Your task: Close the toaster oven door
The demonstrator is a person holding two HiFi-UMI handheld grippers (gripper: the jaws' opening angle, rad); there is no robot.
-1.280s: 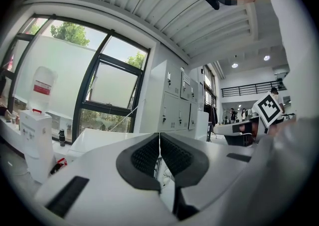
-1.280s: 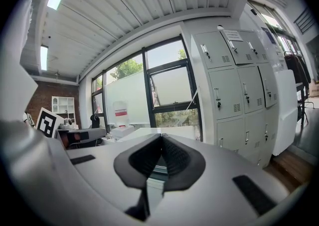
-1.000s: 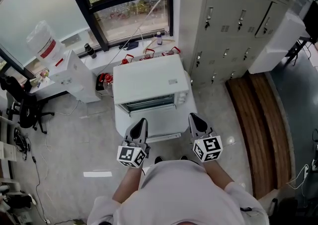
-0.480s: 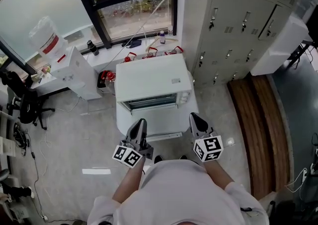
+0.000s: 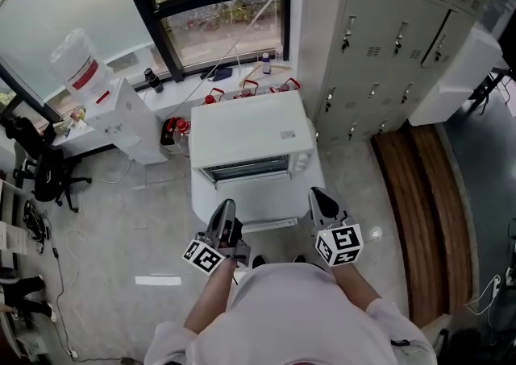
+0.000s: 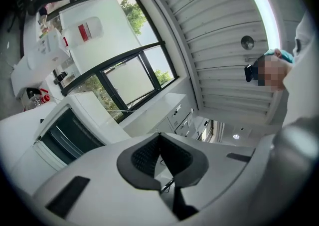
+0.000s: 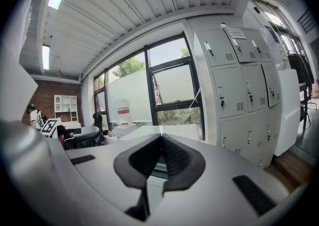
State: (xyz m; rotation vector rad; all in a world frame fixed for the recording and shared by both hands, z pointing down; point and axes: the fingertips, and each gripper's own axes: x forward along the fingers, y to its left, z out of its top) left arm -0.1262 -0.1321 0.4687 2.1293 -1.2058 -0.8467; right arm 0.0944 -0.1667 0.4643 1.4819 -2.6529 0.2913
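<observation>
The toaster oven door (image 5: 266,206) looks folded down, not yet closed. The left hand-held gripper (image 5: 226,205) and right hand-held gripper (image 5: 315,192) hover nearby, both pinched together, empty.

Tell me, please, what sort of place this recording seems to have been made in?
Most likely an office or lab workspace: a bank of grey metal lockers, a black office chair, and a water dispenser by the big windows.

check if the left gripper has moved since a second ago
Yes. Measured against the toaster oven, the left gripper has drawn back slightly toward the person, lower in the head view. It has also rolled, so its marker cube now sits tilted.
</observation>
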